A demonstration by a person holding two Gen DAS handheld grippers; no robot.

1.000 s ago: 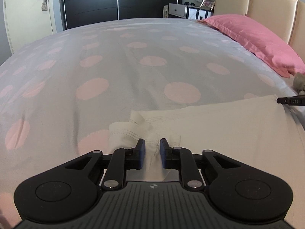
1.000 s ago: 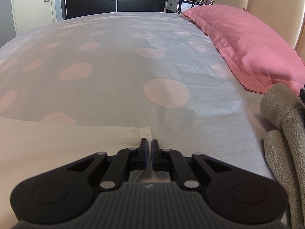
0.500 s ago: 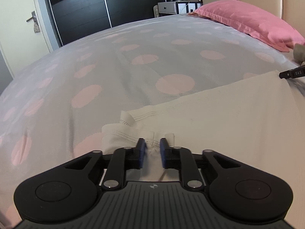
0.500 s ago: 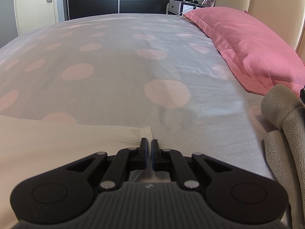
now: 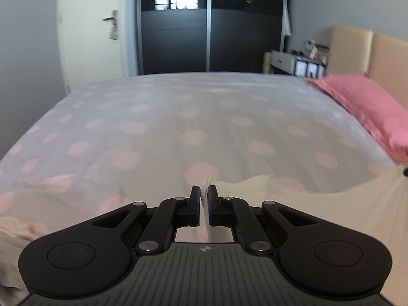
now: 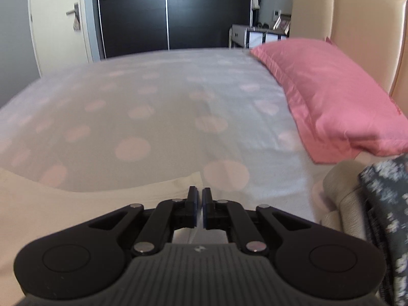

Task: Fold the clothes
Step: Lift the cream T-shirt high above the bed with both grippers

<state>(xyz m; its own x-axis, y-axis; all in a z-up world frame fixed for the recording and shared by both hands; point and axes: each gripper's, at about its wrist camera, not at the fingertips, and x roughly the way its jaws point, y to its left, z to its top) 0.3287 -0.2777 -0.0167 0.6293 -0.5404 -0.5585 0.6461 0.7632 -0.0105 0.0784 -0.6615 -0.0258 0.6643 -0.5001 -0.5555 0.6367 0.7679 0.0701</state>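
Note:
A cream garment (image 5: 331,211) hangs lifted above the polka-dot bed (image 5: 178,117), stretched between both grippers. My left gripper (image 5: 203,193) is shut on its hemmed corner, which pokes up between the blue pads. In the right wrist view the same cream garment (image 6: 76,204) spreads off to the left, and my right gripper (image 6: 199,195) is shut on its other corner. The top edge sags in a curve between the two grips. The lower part of the garment is hidden below the grippers.
A pink pillow (image 6: 326,102) lies against the beige headboard (image 6: 357,17) on the right. A beige fleece (image 6: 344,193) and a dark patterned cloth (image 6: 387,216) are piled at the right edge. More pale fabric (image 5: 12,232) lies at the lower left. Dark wardrobe doors (image 5: 209,25) stand behind the bed.
My left gripper closed on the garment's hem corner. Both grippers then rose, lifting the garment off the bed, and both views tilted up toward the wardrobe.

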